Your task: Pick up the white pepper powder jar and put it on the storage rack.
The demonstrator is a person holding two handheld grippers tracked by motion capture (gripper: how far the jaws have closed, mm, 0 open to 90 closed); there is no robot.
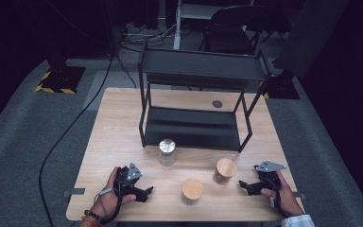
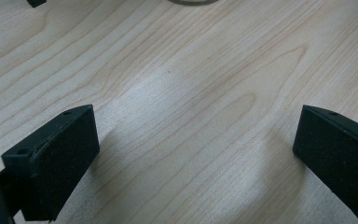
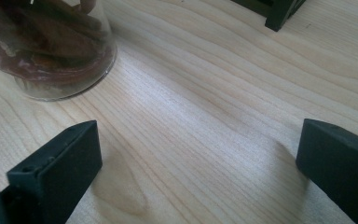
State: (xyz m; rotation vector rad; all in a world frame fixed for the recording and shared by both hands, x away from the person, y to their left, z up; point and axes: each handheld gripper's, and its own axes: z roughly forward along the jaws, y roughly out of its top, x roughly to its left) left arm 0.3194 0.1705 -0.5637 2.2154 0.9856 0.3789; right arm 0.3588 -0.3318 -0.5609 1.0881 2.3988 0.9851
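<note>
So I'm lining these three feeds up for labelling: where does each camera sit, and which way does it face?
High view: above the person's side, looking forward and down on the table, black rack and three jars; both hands, left gripper and right gripper show.
Left gripper view: rides that gripper, low over the wood; its open jaws show.
Right gripper view: rides that gripper, facing the glass jar and a rack foot; open jaws show.
Shared: the same pale wood tabletop.
</note>
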